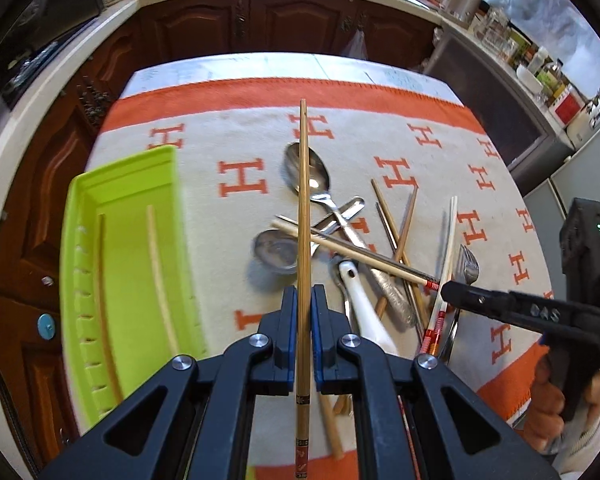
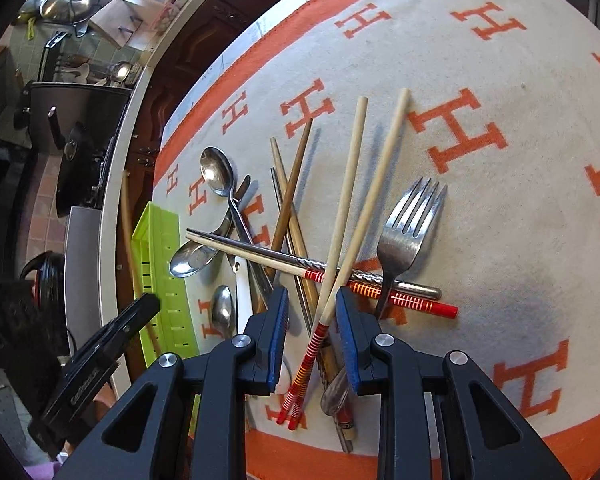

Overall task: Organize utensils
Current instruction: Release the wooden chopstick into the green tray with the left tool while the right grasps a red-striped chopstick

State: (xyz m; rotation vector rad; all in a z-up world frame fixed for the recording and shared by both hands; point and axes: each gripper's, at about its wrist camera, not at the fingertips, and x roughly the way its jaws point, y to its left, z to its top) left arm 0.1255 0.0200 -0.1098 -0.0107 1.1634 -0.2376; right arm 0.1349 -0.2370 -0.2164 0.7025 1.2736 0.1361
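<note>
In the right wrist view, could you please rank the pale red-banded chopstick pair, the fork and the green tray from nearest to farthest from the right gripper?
From the right gripper:
1. Pale red-banded chopstick pair, crossing between its open fingers.
2. Fork, just right.
3. Green tray, far left, at the cloth's edge.

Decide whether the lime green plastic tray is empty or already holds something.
Not empty: the lime green plastic tray holds two chopsticks lying lengthwise, a darker wooden one and a paler one.
</note>
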